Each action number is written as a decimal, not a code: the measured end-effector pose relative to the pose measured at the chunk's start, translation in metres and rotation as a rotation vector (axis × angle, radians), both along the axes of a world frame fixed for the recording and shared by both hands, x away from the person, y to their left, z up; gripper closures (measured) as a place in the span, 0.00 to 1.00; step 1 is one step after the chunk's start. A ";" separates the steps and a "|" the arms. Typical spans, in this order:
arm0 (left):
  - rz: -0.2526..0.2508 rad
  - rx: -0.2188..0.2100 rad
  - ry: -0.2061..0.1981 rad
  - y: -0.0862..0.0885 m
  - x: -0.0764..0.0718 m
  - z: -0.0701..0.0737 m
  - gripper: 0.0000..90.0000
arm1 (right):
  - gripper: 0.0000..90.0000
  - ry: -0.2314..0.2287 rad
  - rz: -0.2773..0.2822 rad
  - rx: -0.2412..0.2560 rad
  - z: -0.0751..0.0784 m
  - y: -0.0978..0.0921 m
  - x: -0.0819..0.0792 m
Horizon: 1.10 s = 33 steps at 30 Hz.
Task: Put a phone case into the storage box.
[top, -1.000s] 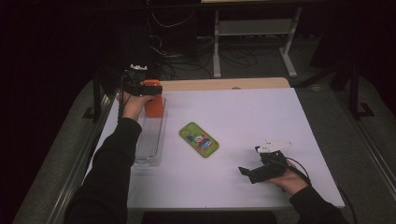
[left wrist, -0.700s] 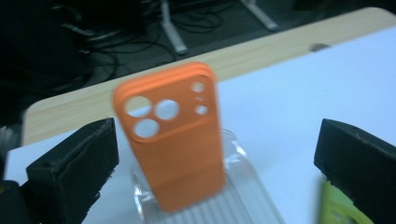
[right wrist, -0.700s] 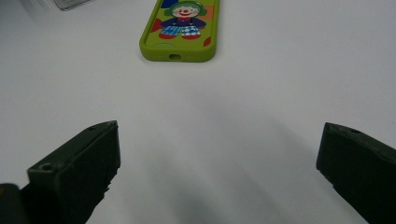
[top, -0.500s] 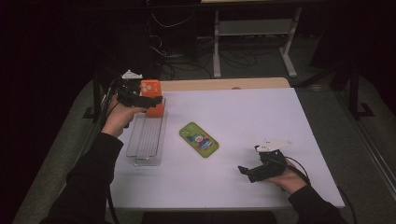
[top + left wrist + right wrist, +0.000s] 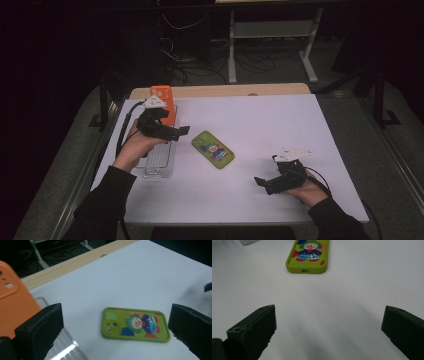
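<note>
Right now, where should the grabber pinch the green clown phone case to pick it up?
Probably across its two long edges, near the middle, coming down from above. The green phone case lies flat on the white table with bare space all round, so nothing gets under it. The left gripper is nearest, jaws wide open.

White table [image 5: 280, 130], wood strip at far edge [image 5: 225, 90], desk frame behind [image 5: 270, 30].

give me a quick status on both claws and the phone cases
Left claw open over clear rack, empty. Right claw open, low on table. Orange case upright in rack, green case flat between claws. Path clear.
</note>
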<state>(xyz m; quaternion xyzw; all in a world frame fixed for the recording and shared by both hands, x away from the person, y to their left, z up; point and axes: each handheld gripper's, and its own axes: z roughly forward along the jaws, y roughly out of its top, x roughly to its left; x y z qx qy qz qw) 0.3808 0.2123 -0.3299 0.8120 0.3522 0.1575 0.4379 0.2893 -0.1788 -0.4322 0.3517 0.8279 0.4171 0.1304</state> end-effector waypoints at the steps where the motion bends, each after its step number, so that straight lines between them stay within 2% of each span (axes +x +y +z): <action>1: -0.004 0.003 -0.001 -0.003 -0.004 -0.003 0.00 | 0.00 0.002 -0.002 0.001 0.000 0.000 0.000; 2: -0.024 0.026 -0.006 -0.008 -0.010 -0.008 0.00 | 0.00 0.003 -0.002 0.002 0.000 0.000 0.000; 5: -0.045 0.031 0.000 -0.012 -0.017 -0.014 0.00 | 0.00 0.002 -0.001 0.003 0.000 0.000 0.001; 7: -0.057 0.014 0.010 -0.017 -0.025 -0.020 0.00 | 0.00 0.001 -0.004 0.004 0.000 0.000 0.001; 15: -0.139 0.039 0.027 -0.028 -0.051 -0.041 0.00 | 0.00 0.002 -0.027 0.014 0.001 -0.002 0.002; 17: -0.150 0.051 0.029 -0.030 -0.053 -0.044 0.00 | 0.00 0.004 -0.028 0.017 0.001 -0.001 0.001; 20: -0.163 0.045 0.037 -0.036 -0.060 -0.051 0.00 | 0.00 0.004 -0.031 0.018 0.002 -0.002 0.001; 23: -0.181 0.071 0.031 -0.040 -0.065 -0.057 0.00 | 0.00 -0.001 -0.034 0.020 0.002 -0.003 0.001; 24: -0.176 0.057 0.035 -0.042 -0.066 -0.059 0.00 | 0.00 -0.003 -0.036 0.020 0.002 -0.003 0.001; 25: -0.195 0.079 0.033 -0.043 -0.066 -0.062 0.00 | 0.00 -0.002 -0.037 0.017 0.002 -0.003 0.002; 27: -0.188 0.067 0.039 -0.044 -0.067 -0.063 0.00 | 0.00 0.001 -0.037 0.018 0.003 -0.002 0.002; 29: -0.203 0.092 0.034 -0.043 -0.066 -0.063 0.00 | 0.00 0.000 -0.033 0.022 0.004 -0.001 0.002; 33: -0.208 0.088 0.042 -0.044 -0.067 -0.064 0.00 | 0.00 -0.005 -0.027 0.034 0.008 0.002 0.003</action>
